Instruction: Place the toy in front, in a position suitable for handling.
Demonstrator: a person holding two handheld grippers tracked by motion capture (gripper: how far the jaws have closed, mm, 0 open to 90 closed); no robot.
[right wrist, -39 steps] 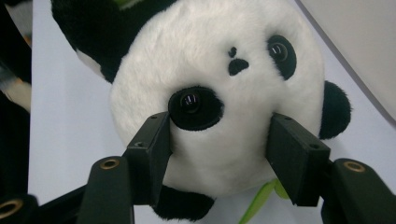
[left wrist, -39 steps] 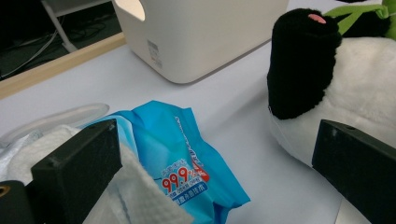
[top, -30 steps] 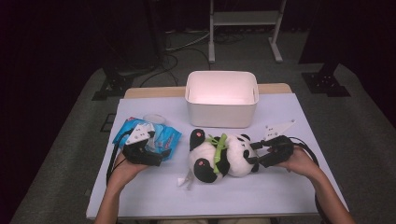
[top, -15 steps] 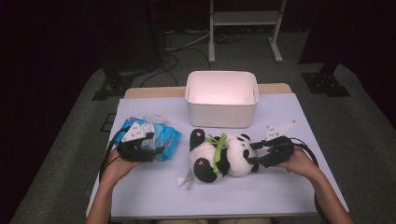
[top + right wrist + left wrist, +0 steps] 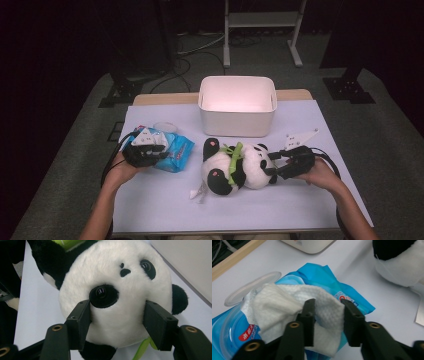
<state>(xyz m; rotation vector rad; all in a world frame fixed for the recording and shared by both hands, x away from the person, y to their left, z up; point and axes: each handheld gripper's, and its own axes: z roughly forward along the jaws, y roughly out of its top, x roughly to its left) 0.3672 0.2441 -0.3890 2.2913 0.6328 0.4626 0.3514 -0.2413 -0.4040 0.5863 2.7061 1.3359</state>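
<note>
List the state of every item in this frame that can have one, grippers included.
Wipes pack: lying flat, lid flap open.
Wipe: partly pulled out, between the jaws.
Panda plush: lying on its side.
White bin: upright, looks empty.
Left gripper: jaws around the wipe.
Right gripper: jaws pressing the panda's head.

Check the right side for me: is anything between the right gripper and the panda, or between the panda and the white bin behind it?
Nothing visible. The right gripper already has its jaws on either side of the panda's head. In the high view only bare tabletop lies between the panda and the white bin, whose top is open.
</note>
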